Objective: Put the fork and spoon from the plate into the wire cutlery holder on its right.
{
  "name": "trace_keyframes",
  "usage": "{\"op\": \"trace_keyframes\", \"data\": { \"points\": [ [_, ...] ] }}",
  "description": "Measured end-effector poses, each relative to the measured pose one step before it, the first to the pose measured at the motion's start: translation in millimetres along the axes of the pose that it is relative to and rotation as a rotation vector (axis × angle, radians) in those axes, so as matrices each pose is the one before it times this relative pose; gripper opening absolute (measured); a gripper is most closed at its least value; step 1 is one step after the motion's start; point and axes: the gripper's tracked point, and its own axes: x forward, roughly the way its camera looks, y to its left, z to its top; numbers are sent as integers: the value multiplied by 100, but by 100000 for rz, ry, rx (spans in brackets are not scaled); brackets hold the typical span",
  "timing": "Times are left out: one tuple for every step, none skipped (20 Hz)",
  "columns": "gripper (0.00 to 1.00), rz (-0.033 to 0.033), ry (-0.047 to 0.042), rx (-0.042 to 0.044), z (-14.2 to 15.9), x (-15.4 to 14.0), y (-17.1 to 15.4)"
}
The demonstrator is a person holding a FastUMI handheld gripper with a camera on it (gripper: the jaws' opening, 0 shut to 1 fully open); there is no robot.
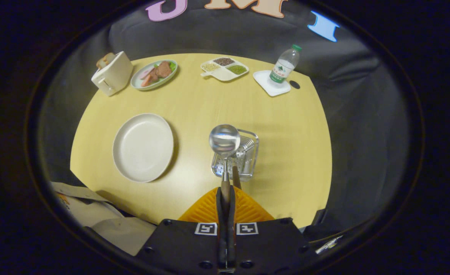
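Plate (142,147): bare, on the table (202,103) ahead-left of the jaws; no cutlery left on it
Spoon (224,140): handle clamped between the closed jaws, bowl up, just ahead
Fork: a brown handle (236,176) stands beside the spoon's, apparently already in the holder
Wire cutlery holder (244,154): directly beyond the spoon, slightly right
Gripper (225,198): judged step, the drop; centre the handle over the opening, lower, then release

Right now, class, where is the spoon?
The spoon is clamped by its handle in the claw, bowl raised over the wire cutlery holder, right of the plate.
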Motion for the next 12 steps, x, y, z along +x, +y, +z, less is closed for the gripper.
{"op": "trace_keyframes", "data": {
  "points": [
    [5,-172,1188,-38,-127,186,-359],
    [5,-100,1013,-301,-198,81,-278],
    [5,84,1084,-449,-148,80,-167],
    [6,-319,577,-405,-72,142,-114],
    [6,-411,173,-52,127,162,-192],
    [7,98,571,210,-9,197,-128],
    [8,202,156,623,21,51,-58],
    [10,398,51,242,96,63,20],
    [11,823,768,332,-101,-30,172],
    [12,753,-380,442,230,60,148],
    [14,209,-957,258,252,25,-216],
    [15,240,-148,737,59,35,111]
  ]
}}
